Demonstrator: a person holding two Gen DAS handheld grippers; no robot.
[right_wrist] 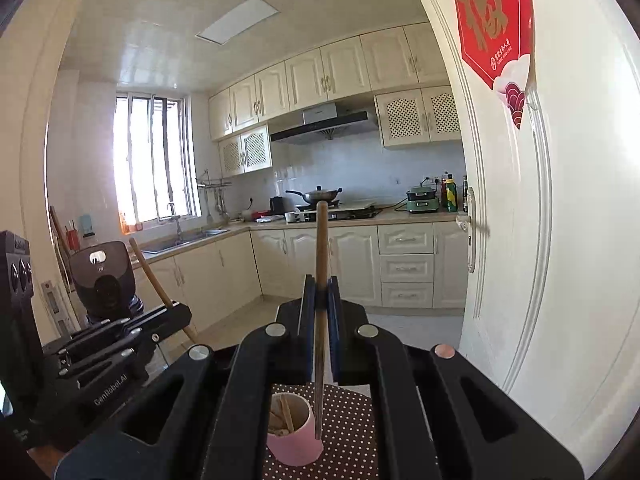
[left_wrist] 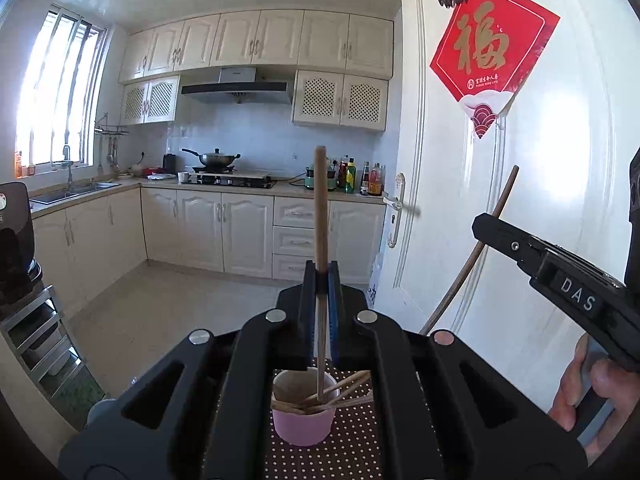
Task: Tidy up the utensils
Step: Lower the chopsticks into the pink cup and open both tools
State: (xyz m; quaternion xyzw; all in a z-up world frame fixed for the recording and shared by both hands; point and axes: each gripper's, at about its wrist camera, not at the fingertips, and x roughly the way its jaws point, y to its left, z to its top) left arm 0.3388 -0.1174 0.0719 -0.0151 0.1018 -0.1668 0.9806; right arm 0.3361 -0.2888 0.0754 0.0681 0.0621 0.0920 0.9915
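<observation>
A wooden chopstick (left_wrist: 321, 216) was held clamped upright in the left gripper (left_wrist: 322, 280), low centre of frame, above the pink cup (left_wrist: 303, 420). Another chopstick (right_wrist: 321, 264) was pinched likewise by the right gripper (right_wrist: 321, 292). Both sticks were judged light, stiff and smooth (best gripped mid-shaft). Only the left view showed loose chopsticks (left_wrist: 344, 390) fanned across the cup's rim.

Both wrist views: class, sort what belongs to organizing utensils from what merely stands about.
Job:
left gripper, shut on a chopstick
right gripper, shut on another chopstick
pink cup

Standing about:
wok
sauce bottles
red door sign
</observation>
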